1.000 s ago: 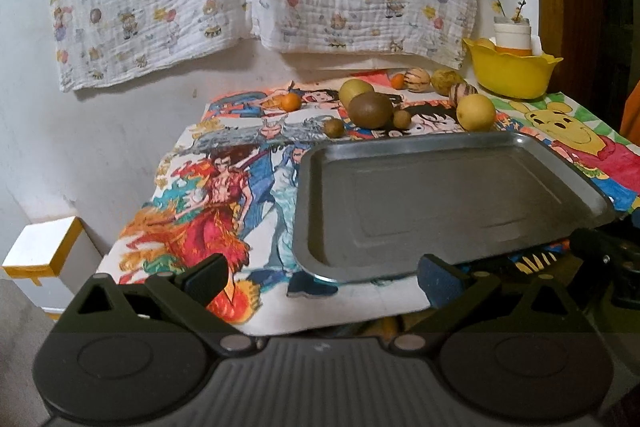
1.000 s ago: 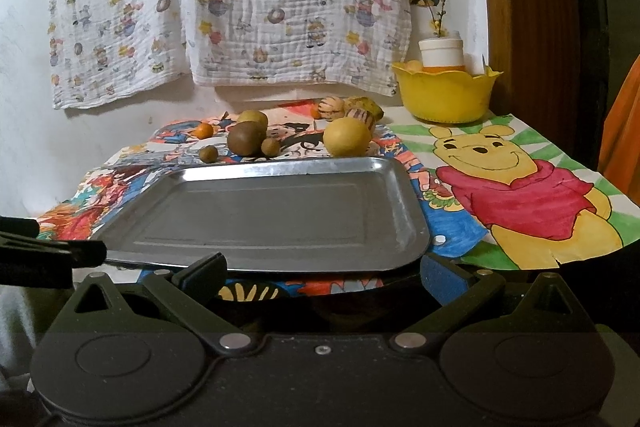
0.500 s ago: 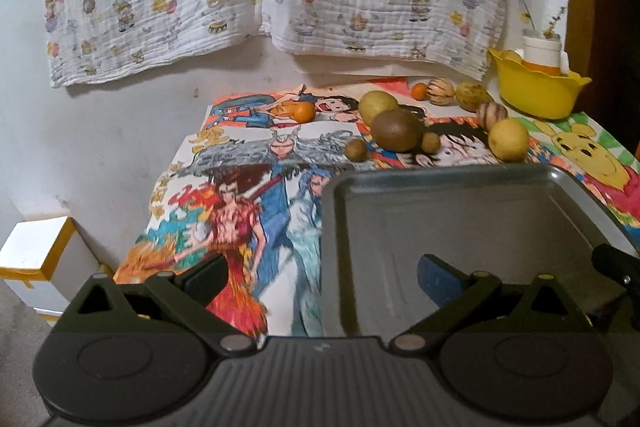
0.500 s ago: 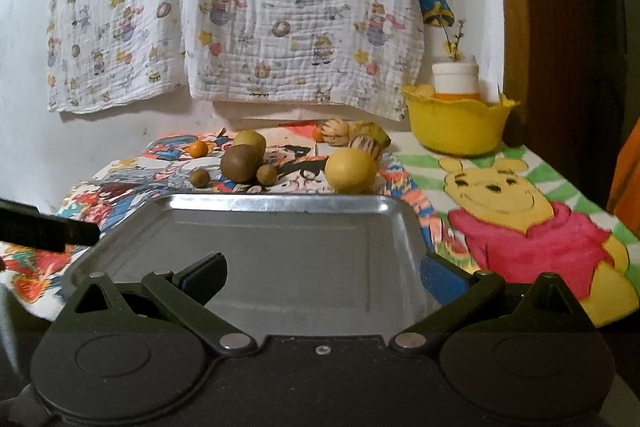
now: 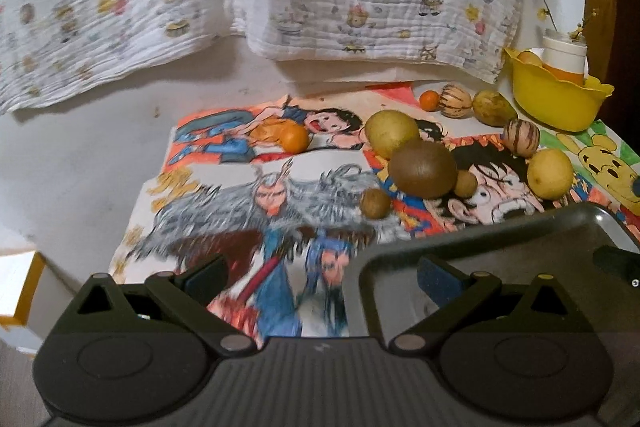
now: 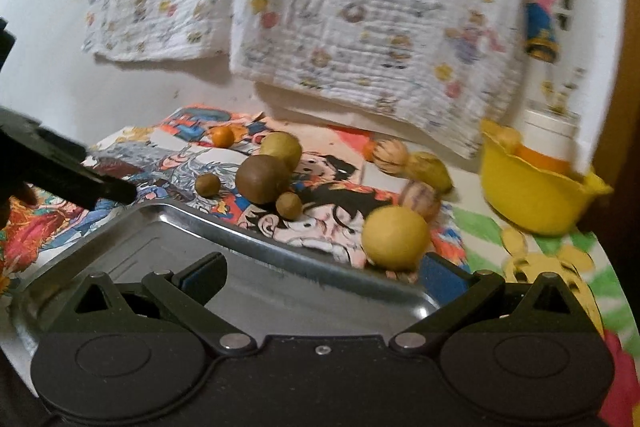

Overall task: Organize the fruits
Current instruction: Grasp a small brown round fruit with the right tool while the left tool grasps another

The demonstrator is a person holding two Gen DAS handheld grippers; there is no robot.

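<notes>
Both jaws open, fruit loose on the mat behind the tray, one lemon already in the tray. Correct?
Not quite: the tray has no fruit in it. In the right wrist view the lemon sits on the mat just beyond the tray's far rim, not inside. The rest holds: the left gripper and right gripper both have jaws open, and the fruit lies loose behind the tray.

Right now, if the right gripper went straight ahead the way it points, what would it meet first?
Probably the tray: the right gripper is open, low over its far rim. Clearing that, the small brown fruit lies ahead, though depth is hard to judge.
</notes>
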